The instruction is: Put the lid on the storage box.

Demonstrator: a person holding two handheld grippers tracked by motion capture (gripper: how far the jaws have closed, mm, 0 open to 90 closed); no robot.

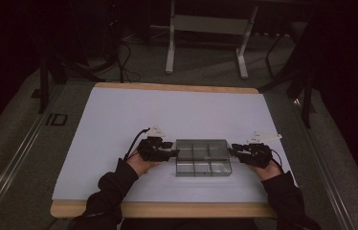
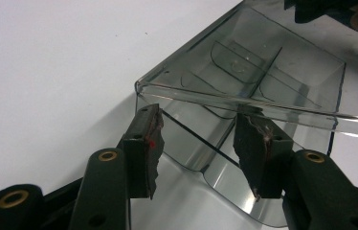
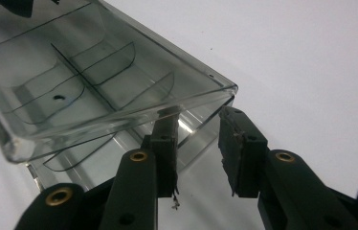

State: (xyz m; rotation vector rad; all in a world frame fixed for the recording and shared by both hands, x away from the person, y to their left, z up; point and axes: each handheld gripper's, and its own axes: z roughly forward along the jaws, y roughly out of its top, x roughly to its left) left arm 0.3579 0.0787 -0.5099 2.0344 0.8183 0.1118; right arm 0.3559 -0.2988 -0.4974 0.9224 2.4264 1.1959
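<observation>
Item: clear divided box [image 1: 203, 157], frame centre, on white surface [image 1: 119, 124] | left tongs [image 1: 173, 153], right tongs [image 1: 233, 150]: we note both parted at its ends, pads off.

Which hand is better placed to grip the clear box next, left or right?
Probably the left: the left gripper has both open jaws against the end wall of the clear box. The right gripper has one jaw past the corner.

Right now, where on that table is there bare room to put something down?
The white sheet is bare between the clear divided box and the far wooden edge, and also left of the left gripper. It is crowded at the box's two ends, where both grippers, including the right gripper, sit.
</observation>
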